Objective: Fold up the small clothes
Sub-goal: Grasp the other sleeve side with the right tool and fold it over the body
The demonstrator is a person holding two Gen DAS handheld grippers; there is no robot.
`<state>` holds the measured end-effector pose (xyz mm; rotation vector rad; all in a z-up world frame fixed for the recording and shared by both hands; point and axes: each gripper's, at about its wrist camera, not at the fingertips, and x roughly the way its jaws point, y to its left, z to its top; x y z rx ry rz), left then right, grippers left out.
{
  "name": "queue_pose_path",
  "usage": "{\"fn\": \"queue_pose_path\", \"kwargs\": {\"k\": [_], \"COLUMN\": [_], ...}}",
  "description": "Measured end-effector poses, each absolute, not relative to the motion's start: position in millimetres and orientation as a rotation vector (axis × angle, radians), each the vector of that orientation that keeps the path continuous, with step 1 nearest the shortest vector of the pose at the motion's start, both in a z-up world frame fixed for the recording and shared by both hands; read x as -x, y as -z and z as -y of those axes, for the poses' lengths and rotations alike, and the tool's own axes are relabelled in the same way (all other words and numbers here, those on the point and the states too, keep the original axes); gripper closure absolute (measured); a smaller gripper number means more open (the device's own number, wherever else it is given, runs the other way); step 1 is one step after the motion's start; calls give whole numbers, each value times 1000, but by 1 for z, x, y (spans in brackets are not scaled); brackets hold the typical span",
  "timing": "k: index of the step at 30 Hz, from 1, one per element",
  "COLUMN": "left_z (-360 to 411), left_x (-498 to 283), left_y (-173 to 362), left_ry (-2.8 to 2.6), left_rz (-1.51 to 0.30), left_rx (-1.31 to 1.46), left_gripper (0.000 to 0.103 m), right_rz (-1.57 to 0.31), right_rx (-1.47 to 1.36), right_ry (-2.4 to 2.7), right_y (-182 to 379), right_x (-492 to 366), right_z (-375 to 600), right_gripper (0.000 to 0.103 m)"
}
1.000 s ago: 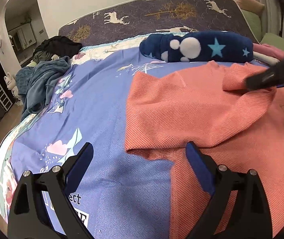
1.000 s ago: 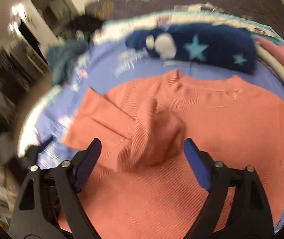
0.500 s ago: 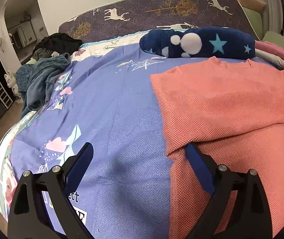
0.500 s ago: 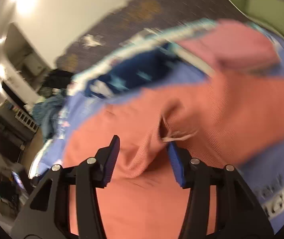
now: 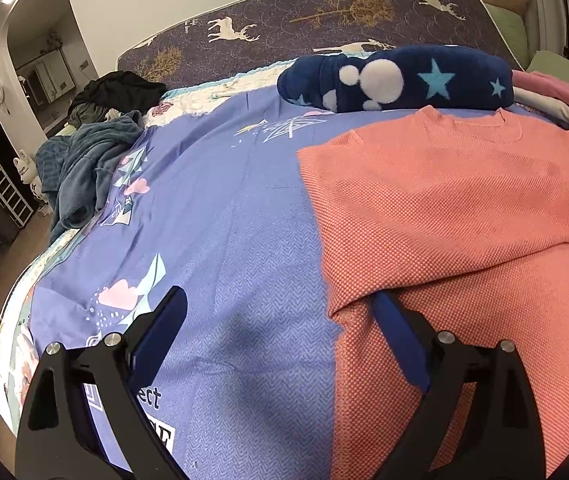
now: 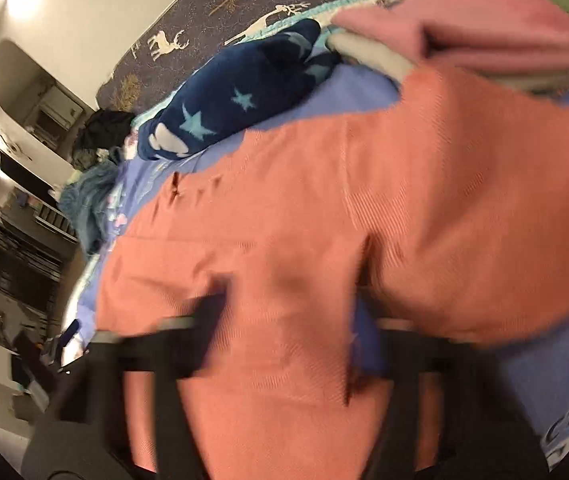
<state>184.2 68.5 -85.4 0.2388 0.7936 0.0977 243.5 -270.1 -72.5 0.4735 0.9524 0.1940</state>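
Observation:
An orange knit top (image 5: 444,208) lies spread on the blue bedsheet (image 5: 220,208), its neckline toward the headboard. My left gripper (image 5: 280,312) hovers open over the sheet at the top's near left edge, its right finger (image 5: 400,340) tucked just under a fold of the fabric. The right wrist view is motion-blurred. There the orange top (image 6: 364,208) bunches up over my right gripper (image 6: 288,320) and hides the fingertips; the jaws look pinched on a raised fold near the sleeve.
A rolled navy star blanket (image 5: 396,80) lies across the bed behind the top. Folded pink and white clothes (image 6: 464,28) are stacked at the far right. A grey-blue garment pile (image 5: 84,168) and dark clothes (image 5: 120,88) sit at the bed's left edge.
The sleeve folded over the top's left side has been drawn back to the right and now lies spread. The right gripper swung right, out of the left view, and its jaws closed onto the fabric.

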Motion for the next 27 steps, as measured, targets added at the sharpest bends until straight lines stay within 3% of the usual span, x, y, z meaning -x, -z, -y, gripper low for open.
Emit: {"fn": "queue_pose_path", "kwargs": {"k": [4, 8, 10, 16, 18, 20, 22, 24, 25, 27], "left_z": [-81, -92, -95, -101, -100, -97, -87, -71, -61, -48], "left_x": [-187, -187, -183, -163, -156, -154, -163, -177, -188, -209], "left_y": [86, 86, 85, 69, 56, 41, 34, 40, 50, 80], "left_ry": [-137, -189, -185, -198, -151, -42, 96, 172, 181, 120], "left_rz": [-809, -819, -817, -742, -688, -653, -664, -697, -735, -841], "left_rx": [-177, -123, -108, -108, -65, 22, 102, 110, 81, -3], "left_gripper": [8, 8, 8, 9, 18, 44, 63, 69, 71, 73], "right_rz": [-710, -838, -900, -856, -824, -824, -880, -957, -982, -937], "right_rx": [-493, -408, -451, -433, -371, -352, -337, -265, -250, -257], "right_ry": [-170, -109, -44, -76, -162, -277, -345, -257, -228, -232], "right_y": [30, 59, 79, 67, 54, 49, 56, 78, 89, 100], "right_x": [-217, -240, -243, -213, -207, -204, -210, -220, -223, -222], "right_z": [283, 291, 304, 300, 282, 265, 246, 234, 233, 237], "right_gripper": [98, 85, 83, 72, 72, 80, 82, 83, 88, 90]}}
